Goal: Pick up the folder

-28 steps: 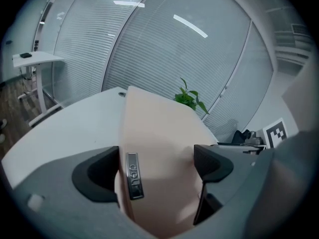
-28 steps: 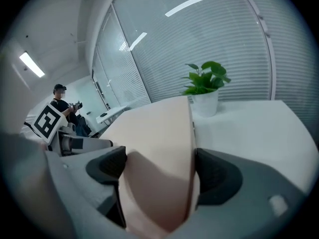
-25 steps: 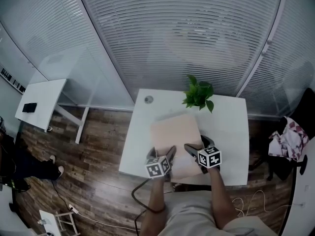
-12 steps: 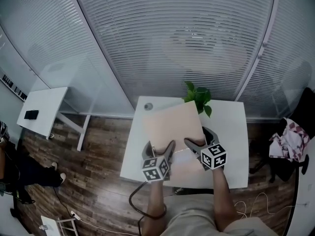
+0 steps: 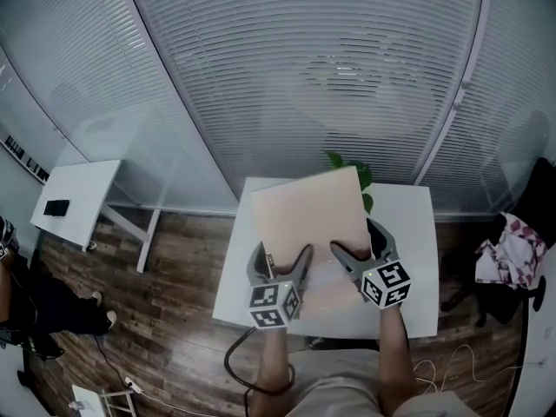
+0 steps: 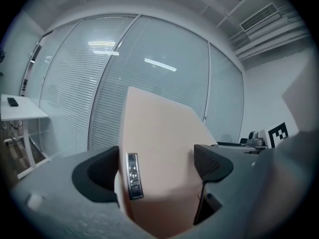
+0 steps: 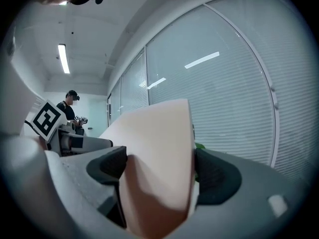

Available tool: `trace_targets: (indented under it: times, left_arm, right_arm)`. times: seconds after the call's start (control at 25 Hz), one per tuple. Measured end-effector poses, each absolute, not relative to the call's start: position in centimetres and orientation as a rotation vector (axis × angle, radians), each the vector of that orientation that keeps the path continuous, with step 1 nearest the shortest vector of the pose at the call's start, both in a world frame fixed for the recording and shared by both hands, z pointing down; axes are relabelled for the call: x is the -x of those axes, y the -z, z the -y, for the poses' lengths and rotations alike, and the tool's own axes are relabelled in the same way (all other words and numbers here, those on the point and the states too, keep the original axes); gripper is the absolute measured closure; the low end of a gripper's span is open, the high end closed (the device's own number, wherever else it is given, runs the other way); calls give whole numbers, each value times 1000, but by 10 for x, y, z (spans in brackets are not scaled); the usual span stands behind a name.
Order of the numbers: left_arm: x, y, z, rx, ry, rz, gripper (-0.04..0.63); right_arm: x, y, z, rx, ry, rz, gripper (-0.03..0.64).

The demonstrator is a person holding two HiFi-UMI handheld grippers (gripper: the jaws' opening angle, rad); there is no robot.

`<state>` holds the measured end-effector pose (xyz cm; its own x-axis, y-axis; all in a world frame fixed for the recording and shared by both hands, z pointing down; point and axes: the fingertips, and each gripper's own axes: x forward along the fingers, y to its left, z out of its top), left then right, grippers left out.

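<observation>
Upward from the white table [image 5: 408, 233] we had lifted the folder [image 5: 308, 215]. A second earlier it lay flat in front of the potted plant [image 5: 360, 174], and now it stood tilted, its far edge raised high enough to cover most of the leaves in the head view.

We held it between us at its near edge. Our left gripper [image 5: 281, 259] had its jaws pressed on the near left part. In the left gripper view the pale peach board filled the gap between them, with a small metal label plate [image 6: 132, 176] on its spine just beside the left jaw. Our right gripper [image 5: 354, 243] was clamped on the near right part, and in its own view the folder bowed between both pads.

Window blinds [image 5: 304, 76] rose behind the table.
</observation>
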<state>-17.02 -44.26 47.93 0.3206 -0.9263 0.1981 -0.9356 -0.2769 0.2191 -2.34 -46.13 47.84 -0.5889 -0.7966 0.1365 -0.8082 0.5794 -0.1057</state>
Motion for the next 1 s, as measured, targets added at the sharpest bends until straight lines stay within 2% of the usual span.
trace_targets:
  times: [0.44,1.0]
  left_arm:
    - [155,-463,434,-2366,9,1641,137]
    - [171,-465,434,-2352,13,1706,138]
  right_arm:
    - [6,-462,448,-1421,-200,2771,181]
    - [24,-476,451,-1326,-182,2763,181]
